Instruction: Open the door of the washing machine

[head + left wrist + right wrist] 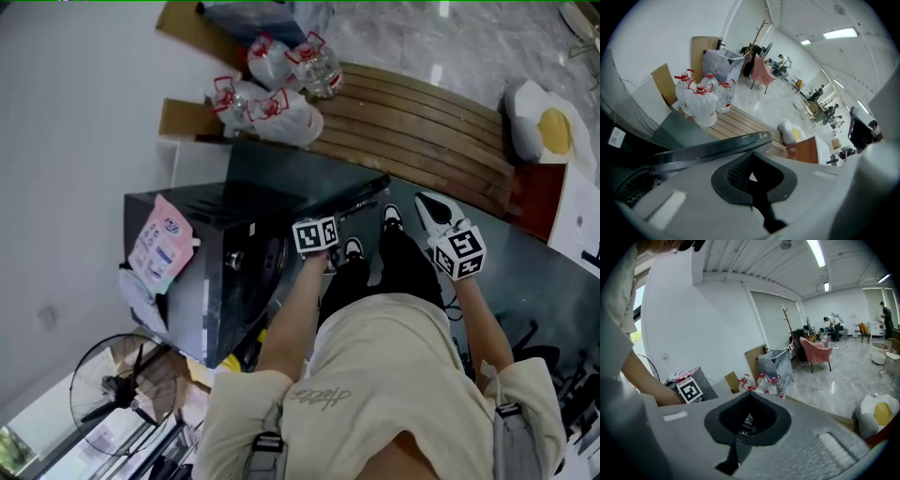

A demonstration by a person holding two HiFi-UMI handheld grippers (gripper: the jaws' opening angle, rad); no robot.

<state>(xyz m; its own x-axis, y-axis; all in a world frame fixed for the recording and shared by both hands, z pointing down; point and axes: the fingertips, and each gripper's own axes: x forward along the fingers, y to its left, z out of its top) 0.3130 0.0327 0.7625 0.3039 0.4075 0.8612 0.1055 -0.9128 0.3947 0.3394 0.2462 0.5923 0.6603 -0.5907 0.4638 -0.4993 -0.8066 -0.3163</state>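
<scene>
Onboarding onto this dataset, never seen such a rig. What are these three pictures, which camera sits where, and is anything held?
There is no robot here: a person stands holding a two-jaw gripper in each hand. The head view looks steeply down from a camera on their head, and the cubes with square markers are parts of the grippers. The other two views ride on the grippers and look along their jaws.

The left gripper is at the front of a dark washing machine. A curved dark rim, seemingly the door's edge, runs just past its tips. Its jaws look together with nothing between them; whether they touch the rim cannot be told. The right gripper is held in the air, jaws together, empty.

A pink packet lies on the machine. Beyond it, water bottles stand by a slatted wooden bench.
</scene>
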